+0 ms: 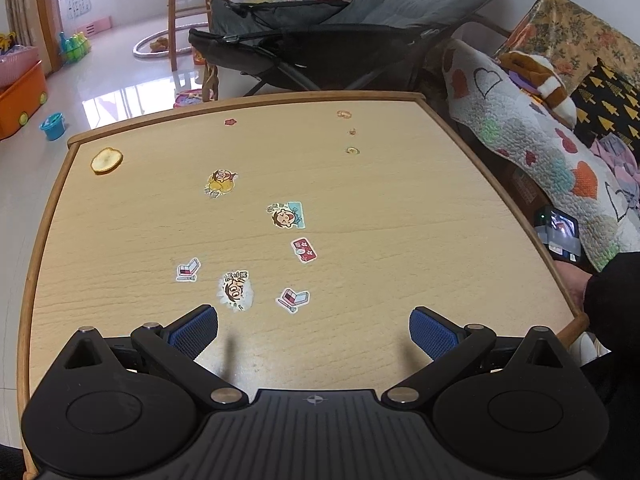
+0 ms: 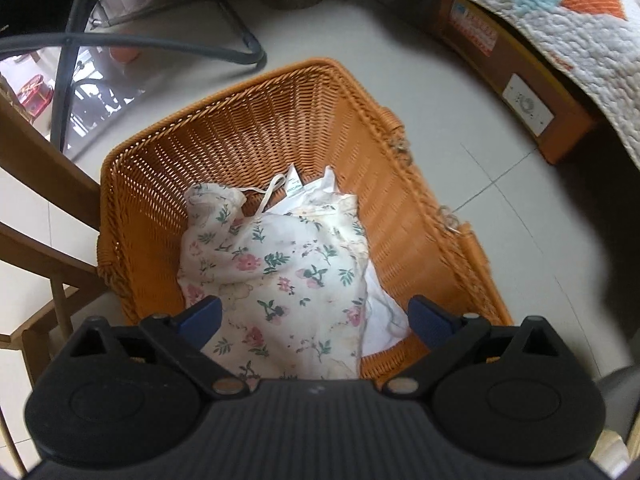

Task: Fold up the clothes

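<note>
A white floral garment [image 2: 276, 272] lies crumpled in an orange wicker basket [image 2: 248, 120] on the floor, with a plain white piece [image 2: 384, 304] under its right side. My right gripper [image 2: 314, 318] is open just above the garment, its blue pads on either side of it, holding nothing. My left gripper [image 1: 314, 330] is open and empty over the near part of a light wooden table [image 1: 380, 200] that carries no clothes.
Stickers [image 1: 286, 216] and a dried fruit slice [image 1: 106, 161] lie on the table. A dark folding chair [image 1: 320, 32] stands behind it. A quilt-covered sofa [image 1: 532, 148] is at the right. A cardboard box [image 2: 516, 80] and chair legs [image 2: 236, 24] stand near the basket.
</note>
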### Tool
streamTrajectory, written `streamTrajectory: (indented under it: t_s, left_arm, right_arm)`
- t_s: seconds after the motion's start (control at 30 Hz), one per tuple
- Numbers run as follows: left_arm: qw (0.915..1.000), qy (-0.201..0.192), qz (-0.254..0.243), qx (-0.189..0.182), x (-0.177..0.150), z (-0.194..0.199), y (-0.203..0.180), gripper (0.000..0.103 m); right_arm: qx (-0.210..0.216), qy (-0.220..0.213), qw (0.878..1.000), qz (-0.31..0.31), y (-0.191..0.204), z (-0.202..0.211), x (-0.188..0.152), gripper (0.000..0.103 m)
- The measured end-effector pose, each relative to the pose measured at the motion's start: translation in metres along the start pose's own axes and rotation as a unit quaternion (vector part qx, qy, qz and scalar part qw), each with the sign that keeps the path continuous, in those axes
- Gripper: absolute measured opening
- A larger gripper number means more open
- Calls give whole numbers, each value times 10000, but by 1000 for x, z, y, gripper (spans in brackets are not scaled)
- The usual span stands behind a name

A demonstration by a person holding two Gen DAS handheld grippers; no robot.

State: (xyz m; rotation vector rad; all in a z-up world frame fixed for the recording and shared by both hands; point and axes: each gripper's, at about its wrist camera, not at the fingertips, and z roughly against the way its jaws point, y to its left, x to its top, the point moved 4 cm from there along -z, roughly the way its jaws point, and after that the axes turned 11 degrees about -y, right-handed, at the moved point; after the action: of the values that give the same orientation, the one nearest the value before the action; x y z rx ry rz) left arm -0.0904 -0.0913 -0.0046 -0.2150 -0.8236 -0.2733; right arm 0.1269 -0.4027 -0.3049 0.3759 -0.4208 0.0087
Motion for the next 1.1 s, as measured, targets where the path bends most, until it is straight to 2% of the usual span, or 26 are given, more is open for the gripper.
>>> streamTrajectory:
  t_s: [0.67,1.1]
  left_arm:
    - [9999,152,-51,27,19,-30,-8,103]
    - [9998,165,-79,34,28,-46,-16,103]
  right_arm:
    - [82,562,9984,-46,8,-80,-19,99]
    - [112,826,9959,-342,2,-122,-37,85]
